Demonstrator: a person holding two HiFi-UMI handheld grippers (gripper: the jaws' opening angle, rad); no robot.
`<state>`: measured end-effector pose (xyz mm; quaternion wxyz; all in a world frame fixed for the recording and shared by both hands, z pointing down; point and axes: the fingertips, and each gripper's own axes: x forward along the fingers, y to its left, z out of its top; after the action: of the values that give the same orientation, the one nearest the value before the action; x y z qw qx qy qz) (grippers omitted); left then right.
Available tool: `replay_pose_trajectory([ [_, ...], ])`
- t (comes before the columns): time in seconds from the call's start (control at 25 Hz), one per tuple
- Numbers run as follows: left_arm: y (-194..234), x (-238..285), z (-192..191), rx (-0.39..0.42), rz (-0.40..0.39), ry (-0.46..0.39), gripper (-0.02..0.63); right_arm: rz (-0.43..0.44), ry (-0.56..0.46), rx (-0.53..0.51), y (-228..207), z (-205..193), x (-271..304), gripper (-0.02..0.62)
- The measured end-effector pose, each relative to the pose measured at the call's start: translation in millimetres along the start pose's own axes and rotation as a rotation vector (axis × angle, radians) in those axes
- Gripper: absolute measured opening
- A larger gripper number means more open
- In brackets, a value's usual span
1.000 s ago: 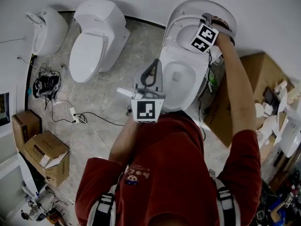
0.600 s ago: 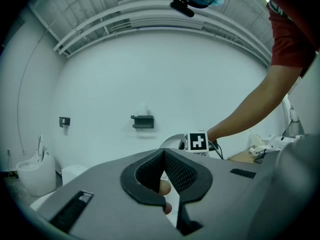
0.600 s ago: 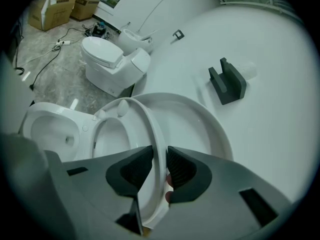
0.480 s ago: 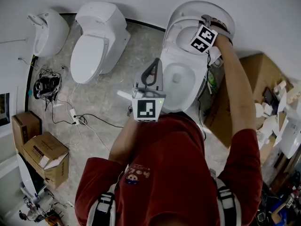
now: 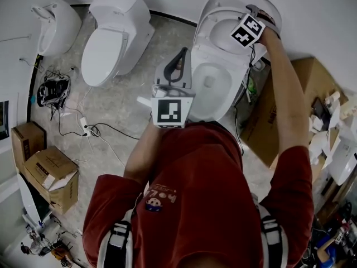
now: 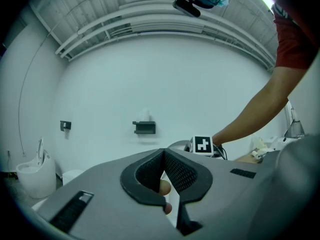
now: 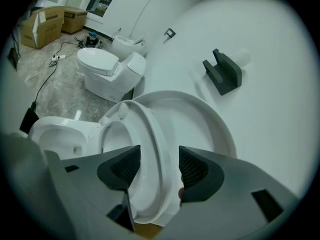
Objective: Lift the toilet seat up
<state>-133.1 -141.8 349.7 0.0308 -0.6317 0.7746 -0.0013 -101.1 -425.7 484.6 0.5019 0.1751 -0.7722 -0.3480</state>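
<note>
Right gripper view: right tongs (image 7: 159, 158) just opened, toilet seat (image 7: 151, 126) between; left tongs (image 6: 164, 154) closed.

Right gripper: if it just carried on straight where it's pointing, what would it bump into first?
Most likely the raised toilet seat: its rim stands between the right gripper's jaws, which have just been opening and don't pinch it.

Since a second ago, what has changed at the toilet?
The right hand-held gripper has just opened its jaws, releasing the raised white oval plastic toilet seat, which stands between them. The seat stayed up near the white lid; the left hand-held gripper stayed shut and empty.
</note>
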Motion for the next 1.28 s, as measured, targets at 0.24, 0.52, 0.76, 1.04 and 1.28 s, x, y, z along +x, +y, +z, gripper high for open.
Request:
replay_pose_trajectory([
  [0.24, 1, 2, 0, 0.002, -0.007, -0.009, 0.011, -0.055, -0.082, 0.035, -2, 5, -20, 0.234],
  [0.52, -1, 9, -3, -0.01, -0.025, 0.006, 0.011, -0.099, -0.176, 0.138, 6, 10, -46, 0.241],
  [0.76, -5, 12, -9, 0.003, -0.049, 0.025, 0.011, -0.096, -0.249, 0.314, 34, 2, -76, 0.242],
  [1.04, -8, 15, -12, 0.016, -0.071, 0.044, 0.011, -0.086, -0.288, 0.465, 75, -6, -110, 0.241],
  [1.28, -15, 14, -11, -0.012, -0.081, 0.046, 0.011, -0.076, -0.315, 0.645, 103, -13, -142, 0.242],
])
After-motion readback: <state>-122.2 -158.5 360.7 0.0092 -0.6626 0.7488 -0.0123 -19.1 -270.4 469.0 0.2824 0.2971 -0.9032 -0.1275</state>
